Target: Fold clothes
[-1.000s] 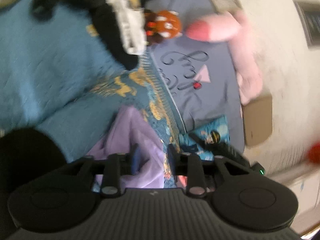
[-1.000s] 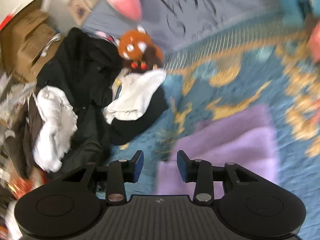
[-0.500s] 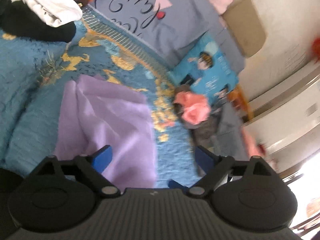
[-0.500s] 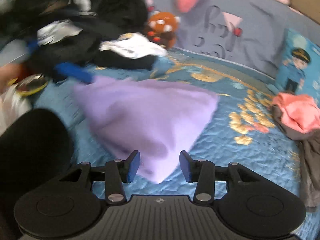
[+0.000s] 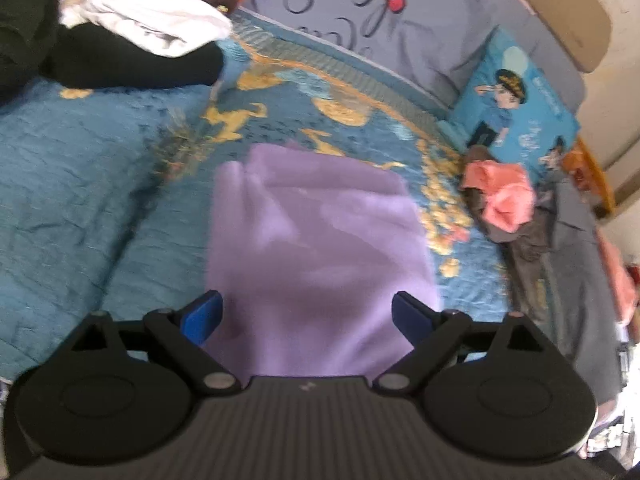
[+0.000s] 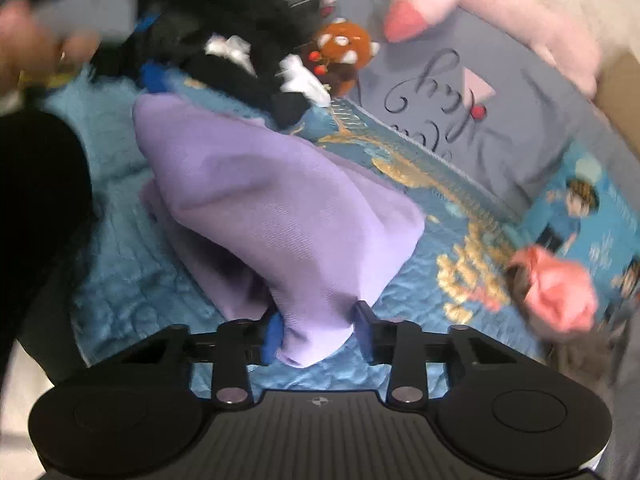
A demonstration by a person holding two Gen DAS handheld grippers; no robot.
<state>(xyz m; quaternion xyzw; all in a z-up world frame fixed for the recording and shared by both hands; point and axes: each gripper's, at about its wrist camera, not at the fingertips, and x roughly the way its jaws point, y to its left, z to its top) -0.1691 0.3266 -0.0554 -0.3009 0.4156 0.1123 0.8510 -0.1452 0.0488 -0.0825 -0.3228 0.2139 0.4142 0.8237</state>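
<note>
Item: lilac garment (image 5: pixel 316 240), lying on a blue quilted bedspread (image 5: pixel 80 184) with gold pattern.

Left gripper (image 5: pixel 307 316): jaws spread wide, nothing between them; it hovered over the near edge of the garment, blue fingertips (image 5: pixel 202 314) at either side of the cloth. From this view the garment appeared as a roughly flat, folded panel.

Right gripper (image 6: pixel 316 334): jaws partly closed on a bunched corner of the garment, cloth pinched between both pads and lifted into a tented peak. Only this view showed that raised corner and the looser layer beneath it.

Surroundings, left view: white cloth (image 5: pixel 148 28) atop a black garment (image 5: pixel 132 64), far left; grey pillow with script lettering (image 5: pixel 360 12); blue cartoon-print cushion (image 5: pixel 516 108); coral cloth (image 5: pixel 500 192) on a grey-brown heap, right.

Surroundings, right view only: orange-brown plush toy (image 6: pixel 340 56) in full, pink plush (image 6: pixel 480 12) above the pillow, and a blurred hand (image 6: pixel 36 44) at the upper left with another gripper's blue fingertip (image 6: pixel 154 76) touching the garment's far edge.
</note>
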